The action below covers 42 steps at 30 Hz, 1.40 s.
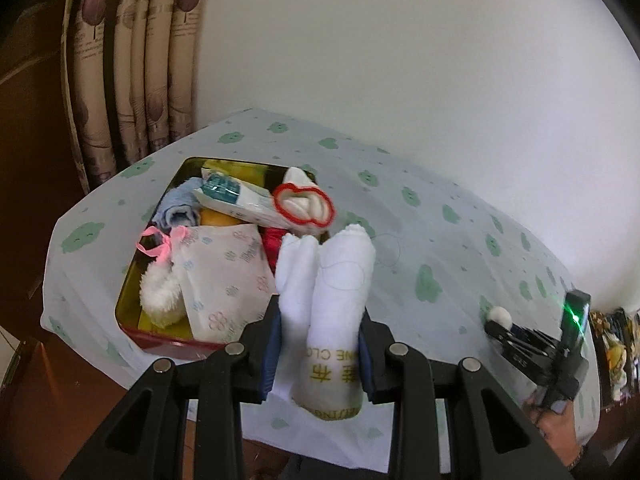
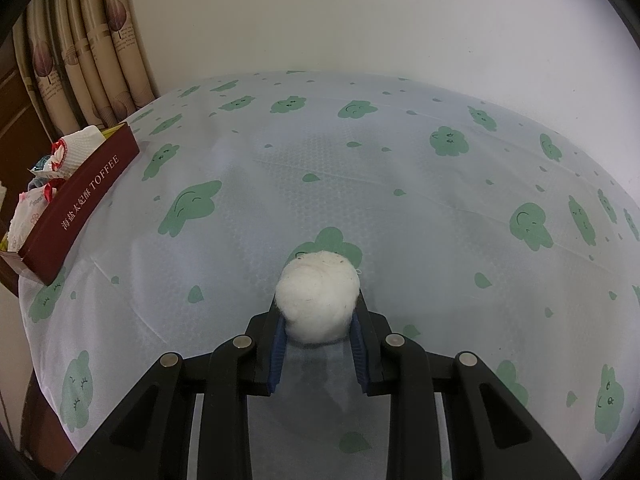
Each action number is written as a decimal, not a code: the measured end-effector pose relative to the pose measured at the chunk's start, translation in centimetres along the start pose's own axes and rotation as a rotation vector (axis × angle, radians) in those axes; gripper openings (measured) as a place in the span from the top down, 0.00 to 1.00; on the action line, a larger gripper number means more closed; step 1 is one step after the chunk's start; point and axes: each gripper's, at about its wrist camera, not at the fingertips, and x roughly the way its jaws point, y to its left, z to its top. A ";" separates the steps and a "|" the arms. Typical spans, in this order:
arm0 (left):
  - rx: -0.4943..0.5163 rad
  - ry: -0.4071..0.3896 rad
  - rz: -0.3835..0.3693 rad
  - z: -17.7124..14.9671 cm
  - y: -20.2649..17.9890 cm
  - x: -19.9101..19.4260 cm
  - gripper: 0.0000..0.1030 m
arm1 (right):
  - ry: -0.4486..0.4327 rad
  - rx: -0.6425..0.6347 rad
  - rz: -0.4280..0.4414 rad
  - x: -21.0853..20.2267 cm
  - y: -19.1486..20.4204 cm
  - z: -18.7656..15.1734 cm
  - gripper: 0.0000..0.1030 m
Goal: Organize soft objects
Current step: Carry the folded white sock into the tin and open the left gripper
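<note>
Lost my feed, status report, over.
Left tongs shut on rolled white cloth. Right tongs shut on white fluffy ball. Red tin nearly full.

We lose the rolled white cloth's point(image 1: 324, 312) lower print behind blue pads. The red tin point(image 2: 76, 208) is cut off at the right-wrist view's left edge, its contents mostly hidden.

A white rolled cloth point(image 1: 326, 300) with yellow lettering, a white fluffy ball point(image 2: 318, 302), a dark red tin point(image 2: 80, 204) with a yellow-gold interior, and a pale cover point(image 2: 360, 184) printed with green clouds are seen.
</note>
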 end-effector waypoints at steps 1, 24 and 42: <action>-0.002 0.002 0.004 0.1 0.2 0.3 0.68 | 0.000 0.000 -0.001 0.0 0.0 0.0 0.75; -0.003 0.029 0.034 1.9 1.5 7.2 0.68 | 0.000 0.000 -0.003 0.1 0.1 -0.1 0.73; 0.063 0.044 0.087 0.7 0.7 8.3 0.64 | 0.001 0.001 -0.004 0.1 0.1 -0.1 0.72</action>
